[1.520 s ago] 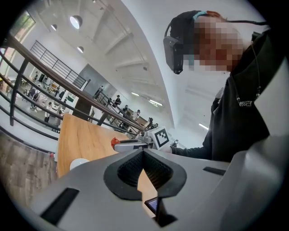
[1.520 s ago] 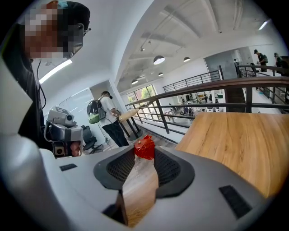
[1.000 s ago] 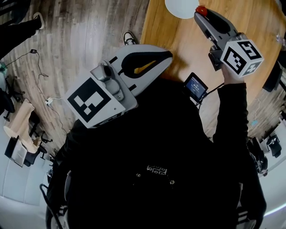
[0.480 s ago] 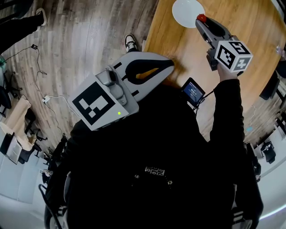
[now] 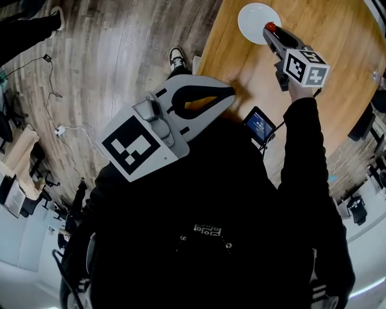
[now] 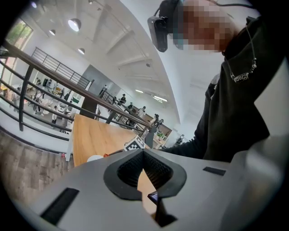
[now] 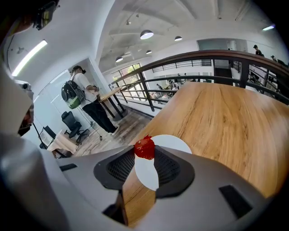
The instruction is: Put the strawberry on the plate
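Right hand-held gripper [image 7: 145, 154] lowered, pinching strawberry [image 7: 144, 147]

Head cam steeply down, gripper cams close along own jaws, all share table [image 5: 338, 36] w/ plate [image 5: 252, 18].

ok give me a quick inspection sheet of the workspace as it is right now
surface: wooden table, light grain
job's things: strawberry in the right jaws, at the edge of the white plate, not released
clutter: small lit-screen device at the table's near edge
grippers: right gripper shut on the strawberry; left gripper shut, empty, near the body
cables: cable lying on the floor
surroundings: wood floor, railing, person with a backpack standing off
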The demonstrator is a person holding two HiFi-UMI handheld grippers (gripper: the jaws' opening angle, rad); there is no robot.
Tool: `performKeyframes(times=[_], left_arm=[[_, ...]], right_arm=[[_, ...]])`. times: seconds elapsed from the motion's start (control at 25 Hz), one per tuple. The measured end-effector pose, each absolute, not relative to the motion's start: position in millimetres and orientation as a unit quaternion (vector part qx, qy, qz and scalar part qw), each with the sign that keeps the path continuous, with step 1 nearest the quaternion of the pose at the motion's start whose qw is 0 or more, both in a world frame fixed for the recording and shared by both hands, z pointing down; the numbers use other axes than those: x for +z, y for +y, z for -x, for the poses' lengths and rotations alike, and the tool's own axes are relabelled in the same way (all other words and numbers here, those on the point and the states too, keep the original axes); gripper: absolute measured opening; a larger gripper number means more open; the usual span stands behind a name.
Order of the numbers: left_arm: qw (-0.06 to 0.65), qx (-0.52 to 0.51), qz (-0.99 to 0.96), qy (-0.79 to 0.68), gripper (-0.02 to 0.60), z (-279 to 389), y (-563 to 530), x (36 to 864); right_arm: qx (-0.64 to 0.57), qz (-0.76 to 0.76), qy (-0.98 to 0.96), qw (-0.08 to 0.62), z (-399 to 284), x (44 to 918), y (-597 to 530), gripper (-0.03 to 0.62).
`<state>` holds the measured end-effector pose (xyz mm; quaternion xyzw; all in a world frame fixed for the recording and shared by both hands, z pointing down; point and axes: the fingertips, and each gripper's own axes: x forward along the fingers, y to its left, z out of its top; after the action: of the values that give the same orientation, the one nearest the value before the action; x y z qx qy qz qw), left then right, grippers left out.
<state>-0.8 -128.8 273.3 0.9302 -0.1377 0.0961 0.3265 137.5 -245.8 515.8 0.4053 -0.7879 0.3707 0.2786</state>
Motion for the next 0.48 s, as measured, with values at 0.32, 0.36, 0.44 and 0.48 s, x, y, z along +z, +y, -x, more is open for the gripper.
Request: performKeyframes(times=[0.32,0.36,0.44,0.48], left_arm=[[0.335,0.097,-0.925,-0.15,-0.002,1.0,-139.8,272.4],[0.336,0.097,-0.924,-0.152,-0.002,1.3,-141.0,272.2],[0.336,0.098,-0.924,-0.155,-0.002,1.9,-142.9,270.7],[0.337,0.098,-0.923,-0.157,-0.002,2.3,-143.5,269.9]], right_arm=[[0.369,-0.411,-0.766,0.329,-147.2,552.6,-257.7,0.144],[0.366,-0.41,-0.764,0.338,-148.6,557.3,-257.7,0.144],[0.363,-0.411,-0.757,0.355,-153.4,566.0,-256.8,0.144],[0.362,-0.413,-0.753,0.362,-156.7,569.7,-256.0,0.144]])
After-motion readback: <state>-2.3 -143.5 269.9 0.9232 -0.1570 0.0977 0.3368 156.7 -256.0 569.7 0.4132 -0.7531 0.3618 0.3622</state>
